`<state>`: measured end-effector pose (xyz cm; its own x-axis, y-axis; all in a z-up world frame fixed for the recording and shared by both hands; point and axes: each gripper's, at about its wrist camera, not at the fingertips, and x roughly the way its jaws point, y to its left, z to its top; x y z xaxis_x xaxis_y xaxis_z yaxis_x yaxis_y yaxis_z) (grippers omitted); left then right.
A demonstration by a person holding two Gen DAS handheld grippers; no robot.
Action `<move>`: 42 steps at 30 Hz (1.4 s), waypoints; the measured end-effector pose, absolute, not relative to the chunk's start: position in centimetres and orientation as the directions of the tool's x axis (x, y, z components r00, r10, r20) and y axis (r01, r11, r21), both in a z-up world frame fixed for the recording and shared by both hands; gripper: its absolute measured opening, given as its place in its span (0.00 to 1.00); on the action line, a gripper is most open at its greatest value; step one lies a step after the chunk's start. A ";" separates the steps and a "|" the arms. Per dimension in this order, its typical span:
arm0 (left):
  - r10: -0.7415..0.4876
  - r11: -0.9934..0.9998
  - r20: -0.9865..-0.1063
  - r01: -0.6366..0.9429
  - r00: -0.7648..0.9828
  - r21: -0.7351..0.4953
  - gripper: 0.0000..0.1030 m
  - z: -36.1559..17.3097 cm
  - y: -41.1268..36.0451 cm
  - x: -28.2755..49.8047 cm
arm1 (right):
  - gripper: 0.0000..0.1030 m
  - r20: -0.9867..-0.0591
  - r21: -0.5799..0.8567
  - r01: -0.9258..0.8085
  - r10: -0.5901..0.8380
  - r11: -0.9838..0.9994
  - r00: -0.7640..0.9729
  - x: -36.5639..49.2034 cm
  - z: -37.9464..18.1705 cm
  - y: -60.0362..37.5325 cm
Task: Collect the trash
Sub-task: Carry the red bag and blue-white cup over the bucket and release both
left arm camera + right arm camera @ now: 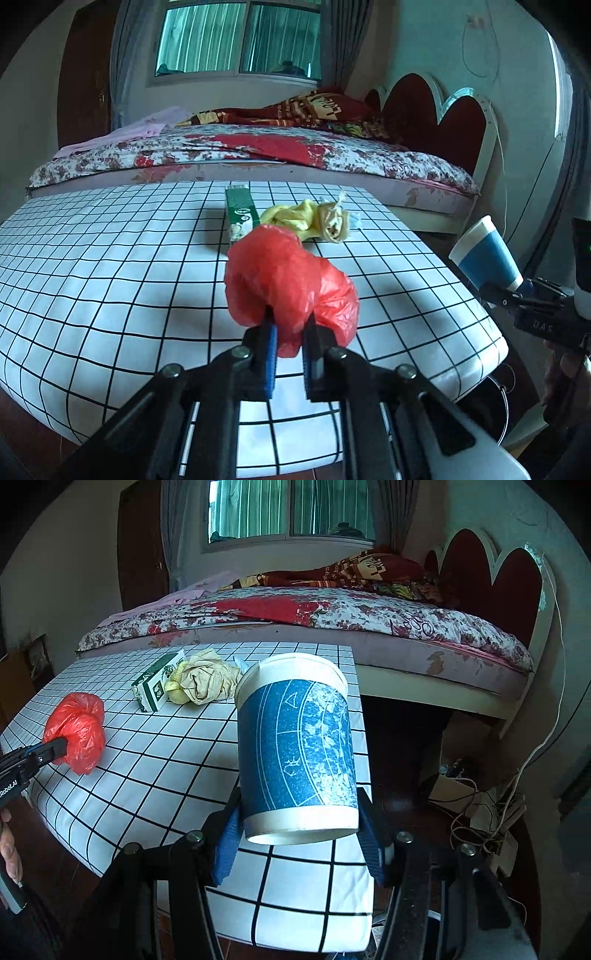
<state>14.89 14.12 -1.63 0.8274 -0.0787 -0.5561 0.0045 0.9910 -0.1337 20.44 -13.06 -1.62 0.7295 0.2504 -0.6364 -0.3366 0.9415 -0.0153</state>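
Grid-patterned table bearing green box, yellow crumpled wrapper and beige crumpled paper.

Black tool arms, blue pads, silver screws

A crumpled red bag and a blue-white cup are lifted, while a green box, yellow peel and crumpled paper lie together.

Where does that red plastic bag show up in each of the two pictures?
Left wrist view: the red bag fills the centre, clamped in the left gripper just above the table.
Right wrist view: the bag sits at the far left edge, held by that gripper.
Shared landmark: the green box behind it.
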 end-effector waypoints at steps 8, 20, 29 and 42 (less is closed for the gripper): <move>-0.126 0.992 -0.540 0.088 0.832 -0.096 0.11 -1.2 8.6 12.9 | 0.56 -0.610 -0.015 -0.264 0.200 0.964 0.767 16.6 -1.1 -17.5; -0.222 0.973 -0.533 0.221 0.816 -0.066 0.11 -0.9 1.2 11.3 | 0.56 -0.619 -0.006 -0.175 0.134 0.984 0.774 12.4 -1.8 -23.1; -0.299 0.946 -0.547 0.319 0.782 -0.061 0.11 -1.5 -3.4 10.3 | 0.56 -0.645 -0.016 -0.120 0.081 0.993 0.760 10.5 -3.0 -26.7; -0.408 0.880 -0.601 0.472 0.687 -0.058 0.11 -3.5 -10.8 8.6 | 0.56 -0.696 -0.037 -0.101 0.047 0.994 0.717 8.2 -5.8 -30.7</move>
